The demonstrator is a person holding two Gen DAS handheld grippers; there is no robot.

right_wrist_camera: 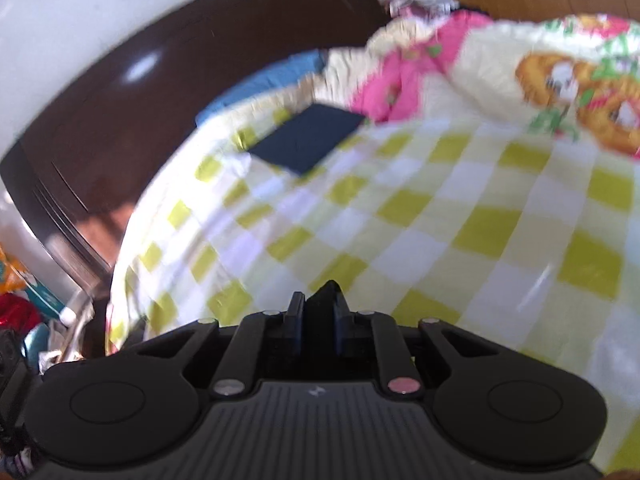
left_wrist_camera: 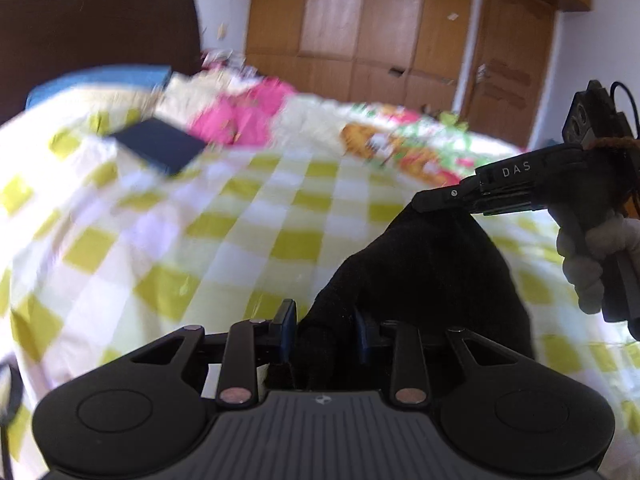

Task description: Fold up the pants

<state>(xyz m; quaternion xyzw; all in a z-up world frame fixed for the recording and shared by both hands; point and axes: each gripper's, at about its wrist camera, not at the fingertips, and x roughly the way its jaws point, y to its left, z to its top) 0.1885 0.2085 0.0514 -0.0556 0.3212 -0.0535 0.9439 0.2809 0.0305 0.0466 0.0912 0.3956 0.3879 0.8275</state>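
Pants [left_wrist_camera: 424, 280]: black cloth, bunched, lifted off the checked bedspread [left_wrist_camera: 240, 216] near its front edge, strung between both tongs. Seen mostly in the left wrist view; exact shape of the garment hard to tell, too dark.

Left gripper [left_wrist_camera: 326, 330]: jaws partly closed, blue pads pressing a fold of the black cloth from both sides. Fingers [left_wrist_camera: 286, 326] low in view, cloth rising from them toward the right.

Right gripper [right_wrist_camera: 319, 316]: jaws nearly together, a small peak of black cloth pinched between them and poking out above the pads. Same tool visible in the left wrist view at the right edge [left_wrist_camera: 434, 202], tip clamped on the upper corner of the pants, held by a gloved hand [left_wrist_camera: 596, 256]. Lettering "DAS" on its arm.

Bedspread: yellow-green and white squares, covering most of the bed. Background blurred in both views.

Dark blue flat rectangle [right_wrist_camera: 308, 138] lying toward the far left corner of the bed, well apart from the pants. Pink bedding [left_wrist_camera: 240, 114] just beside it, further back. Cartoon-print quilt [right_wrist_camera: 580, 92] along the far right side. Blue pillow [left_wrist_camera: 104, 80] at the head edge, against the dark brown headboard [left_wrist_camera: 96, 20]. Wooden wardrobe [left_wrist_camera: 360, 24] behind the bed.
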